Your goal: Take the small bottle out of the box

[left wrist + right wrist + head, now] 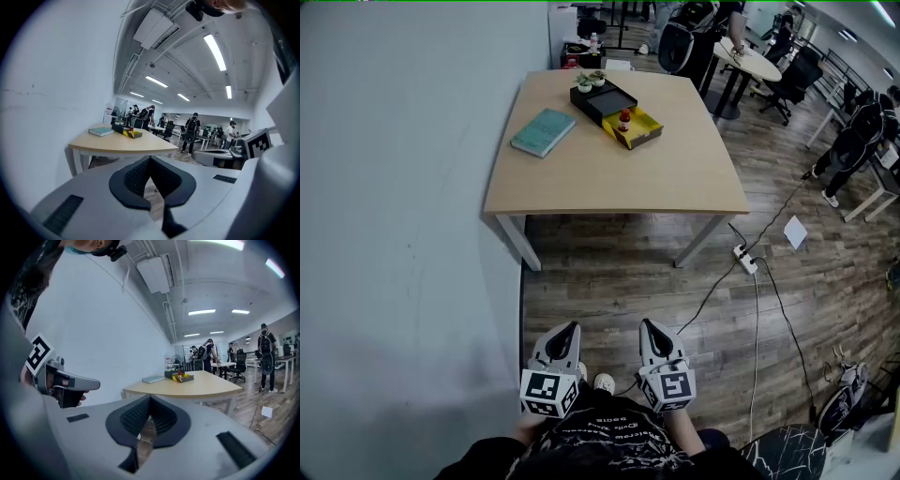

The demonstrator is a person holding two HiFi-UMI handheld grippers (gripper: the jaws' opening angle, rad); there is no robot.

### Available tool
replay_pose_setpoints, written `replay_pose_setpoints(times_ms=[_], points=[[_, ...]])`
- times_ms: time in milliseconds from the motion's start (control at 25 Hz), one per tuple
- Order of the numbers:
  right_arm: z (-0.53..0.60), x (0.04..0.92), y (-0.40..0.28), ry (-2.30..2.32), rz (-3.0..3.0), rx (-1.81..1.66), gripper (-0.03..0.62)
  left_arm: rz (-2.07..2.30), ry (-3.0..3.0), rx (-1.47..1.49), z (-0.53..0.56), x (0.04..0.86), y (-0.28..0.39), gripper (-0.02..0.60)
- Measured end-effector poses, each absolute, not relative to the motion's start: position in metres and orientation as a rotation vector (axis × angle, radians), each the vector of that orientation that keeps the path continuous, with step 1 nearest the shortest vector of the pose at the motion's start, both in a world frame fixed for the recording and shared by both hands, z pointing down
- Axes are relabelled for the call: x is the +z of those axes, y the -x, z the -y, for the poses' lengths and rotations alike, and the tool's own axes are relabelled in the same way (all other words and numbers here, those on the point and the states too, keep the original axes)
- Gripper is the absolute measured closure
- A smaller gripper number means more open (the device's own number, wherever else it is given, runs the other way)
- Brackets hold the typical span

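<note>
Far ahead on the wooden table [675, 178] lies a yellow-lined open box [635, 129], and in it stands the small bottle [624, 120] with a red label. The box's black lid [602, 99] lies just behind it. My left gripper [572, 326] and right gripper [645, 322] are held low over the floor, well short of the table, both shut with nothing between their jaws. In the right gripper view, the box [184, 378] and bottle [178, 376] show small beyond the shut gripper [150, 398]. Past the left gripper [150, 159], the left gripper view shows the box [132, 134].
A teal book [543, 131] lies on the table's left part, and small potted plants [591, 81] stand behind the lid. A white wall [403, 206] runs along the left. A power strip [744, 259] and cables cross the wooden floor at right. People and office chairs are farther back.
</note>
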State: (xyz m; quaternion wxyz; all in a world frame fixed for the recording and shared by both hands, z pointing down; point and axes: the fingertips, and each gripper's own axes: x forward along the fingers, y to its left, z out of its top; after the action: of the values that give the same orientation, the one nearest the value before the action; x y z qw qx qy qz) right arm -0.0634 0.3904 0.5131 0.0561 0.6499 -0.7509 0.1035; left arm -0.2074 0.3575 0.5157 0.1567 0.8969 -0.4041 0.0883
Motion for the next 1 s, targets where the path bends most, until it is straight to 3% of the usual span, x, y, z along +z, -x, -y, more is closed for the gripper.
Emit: replay_pose_setpoints(times_ms=[600, 760, 800, 840, 880, 920, 1000], points=[[-0.379, 0.509, 0.076, -2.010, 2.279, 0.325, 0.585, 1.111, -2.575, 0.205, -0.350, 0.513, 0.221, 0.577], [-0.379, 0.508, 0.078, -1.997, 2.310, 0.362, 0.451, 1.039, -2.543, 0.190, -0.351, 0.516, 0.218, 0.573], [-0.380, 0.508, 0.079, -1.992, 2.314, 0.366, 0.414, 1.016, -2.536, 0.188, -0.351, 0.516, 0.217, 0.556], [-0.380, 0.507, 0.080, -1.986, 2.317, 0.367, 0.381, 0.989, -2.531, 0.190, -0.351, 0.516, 0.215, 0.498], [-0.380, 0.507, 0.081, -1.978, 2.319, 0.367, 0.342, 0.967, -2.529, 0.195, -0.351, 0.516, 0.214, 0.390], [-0.380, 0.507, 0.082, -1.973, 2.319, 0.365, 0.338, 0.957, -2.530, 0.199, -0.350, 0.515, 0.213, 0.323], [-0.380, 0.505, 0.084, -1.974, 2.315, 0.361, 0.338, 0.965, -2.540, 0.191, -0.348, 0.513, 0.214, 0.301]])
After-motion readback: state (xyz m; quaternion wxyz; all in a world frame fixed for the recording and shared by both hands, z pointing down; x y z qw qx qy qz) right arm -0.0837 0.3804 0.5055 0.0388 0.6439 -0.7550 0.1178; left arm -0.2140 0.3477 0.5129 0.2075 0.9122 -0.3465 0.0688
